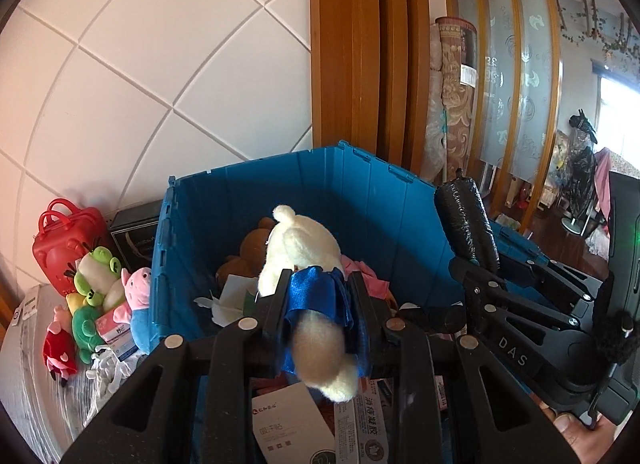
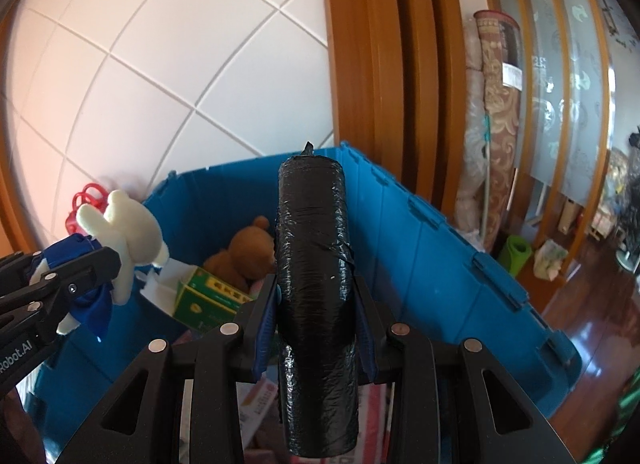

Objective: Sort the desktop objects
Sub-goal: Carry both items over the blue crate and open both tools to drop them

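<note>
Gripping a fuzzy cream plush (image 1: 298, 248) and a glossy black roll (image 2: 314, 264) above a ribbed blue crate (image 1: 360, 192).

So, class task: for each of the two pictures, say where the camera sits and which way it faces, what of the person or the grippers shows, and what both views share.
Left wrist: sits on the left gripper, facing forward and down into the blue crate; shows its fingers shut on a white plush, the right gripper and a fingertip.
Right wrist: sits on the right gripper, facing the same crate; shows its fingers shut on a black roll and the left gripper.
Shared: crate, plush, roll, brown bear, tiled wall.
</note>
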